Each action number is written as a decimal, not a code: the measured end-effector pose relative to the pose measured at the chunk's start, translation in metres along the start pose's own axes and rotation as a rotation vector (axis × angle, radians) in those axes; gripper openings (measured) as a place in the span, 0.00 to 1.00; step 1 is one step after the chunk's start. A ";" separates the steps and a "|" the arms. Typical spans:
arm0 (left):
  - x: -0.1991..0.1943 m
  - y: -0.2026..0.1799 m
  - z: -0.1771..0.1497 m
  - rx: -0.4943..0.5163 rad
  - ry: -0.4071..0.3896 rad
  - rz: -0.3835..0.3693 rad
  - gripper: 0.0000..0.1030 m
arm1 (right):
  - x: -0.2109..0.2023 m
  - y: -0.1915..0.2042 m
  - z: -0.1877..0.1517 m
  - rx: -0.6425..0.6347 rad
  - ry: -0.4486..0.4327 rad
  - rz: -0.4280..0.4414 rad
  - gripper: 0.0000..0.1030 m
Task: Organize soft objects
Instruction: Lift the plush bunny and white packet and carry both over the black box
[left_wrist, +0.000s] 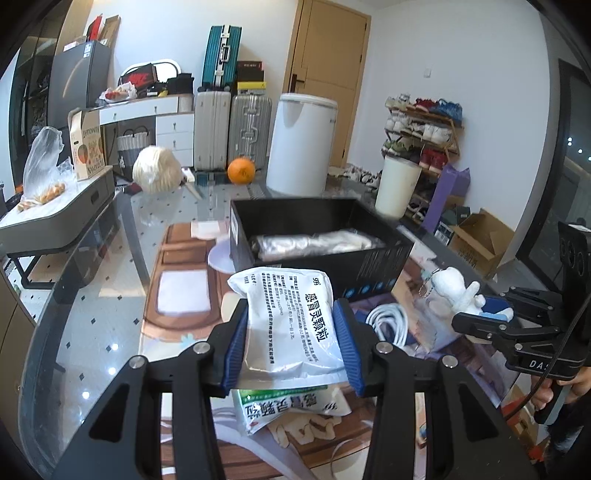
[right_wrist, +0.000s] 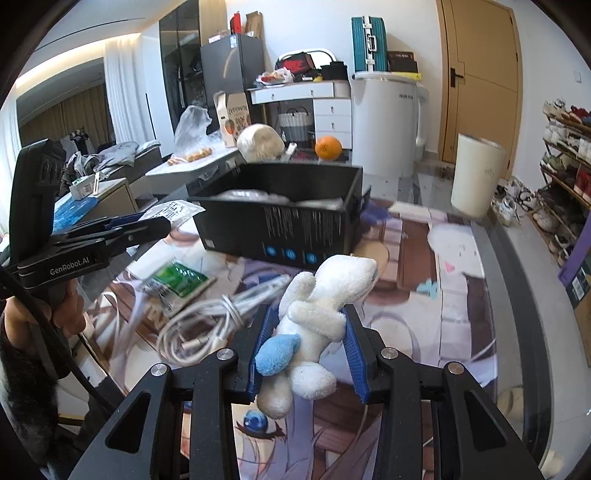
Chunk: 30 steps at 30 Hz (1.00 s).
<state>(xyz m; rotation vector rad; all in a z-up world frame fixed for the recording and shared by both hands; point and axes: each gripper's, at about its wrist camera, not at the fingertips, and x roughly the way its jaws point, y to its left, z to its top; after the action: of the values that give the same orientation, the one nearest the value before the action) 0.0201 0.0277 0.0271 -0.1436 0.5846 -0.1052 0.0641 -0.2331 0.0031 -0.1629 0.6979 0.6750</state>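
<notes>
So: left gripper (left_wrist: 291, 332) clamped on white medicine sachet (left_wrist: 291, 325), held above the mat | right gripper (right_wrist: 308, 341) squeezing plush toy (right_wrist: 317, 314), off the table | black box (right_wrist: 280, 221) just beyond both

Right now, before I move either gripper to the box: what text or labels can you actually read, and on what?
"感冒灵颗粒" and "999": white sachet held in the left gripper.
"GenRobot.AI": left gripper body, right wrist view.
"DA…", cut off: right gripper body.
Fine print on the sachet, green packet, black box and carton: too small or blurred.
Plush toy: none.
</notes>
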 end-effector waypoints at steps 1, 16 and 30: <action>-0.001 -0.001 0.002 0.001 -0.006 -0.004 0.43 | -0.001 0.000 0.003 -0.003 -0.006 0.004 0.37; 0.009 -0.011 0.039 0.001 -0.051 -0.032 0.43 | 0.002 -0.003 0.065 -0.014 -0.055 0.113 0.36; 0.047 -0.015 0.065 0.037 -0.030 -0.025 0.43 | 0.060 -0.005 0.107 -0.046 0.019 0.142 0.36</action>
<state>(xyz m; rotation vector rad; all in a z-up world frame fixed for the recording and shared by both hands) 0.0946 0.0126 0.0573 -0.1164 0.5506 -0.1382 0.1591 -0.1682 0.0464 -0.1628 0.7178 0.8269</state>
